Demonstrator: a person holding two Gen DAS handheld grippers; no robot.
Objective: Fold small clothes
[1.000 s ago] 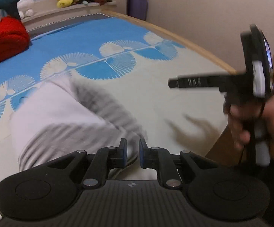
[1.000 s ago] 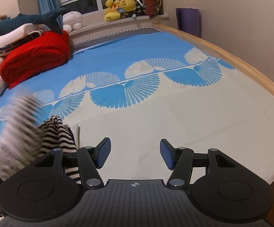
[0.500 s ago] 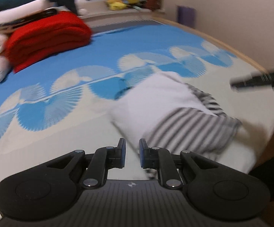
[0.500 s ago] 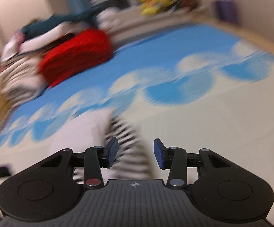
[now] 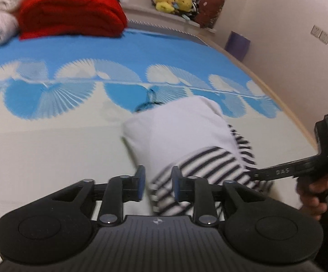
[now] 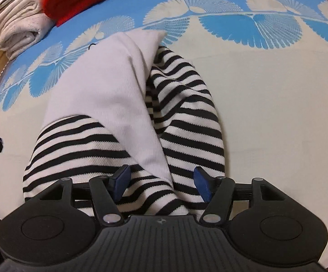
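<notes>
A small garment (image 5: 179, 136), white with black-and-white striped parts, lies bunched on the cream and blue bedsheet (image 5: 50, 147). My left gripper (image 5: 158, 181) hovers low at its near striped edge. Its jaws are opening, and the striped cloth shows in the gap without the pads pressing on it. In the right wrist view the garment (image 6: 109, 90) fills the middle. My right gripper (image 6: 161, 181) stands over its striped hem. Those jaws are also opening, wide apart, with cloth under and between them but not pinched. A hand (image 5: 313, 195) holds the right gripper's handle at the left wrist view's right edge.
A folded red blanket (image 5: 71, 11) and folded white towels (image 6: 16, 22) sit at the back of the bed. Plush toys (image 5: 173, 0) line the window ledge, and a purple object (image 5: 237, 45) leans on the wall. The wooden bed edge (image 5: 277, 104) runs along the right.
The garment swung across the left wrist view and now lies on the sheet. The left jaws have spread apart. The right gripper dropped over the garment, and its jaws narrowed, then widened again.
</notes>
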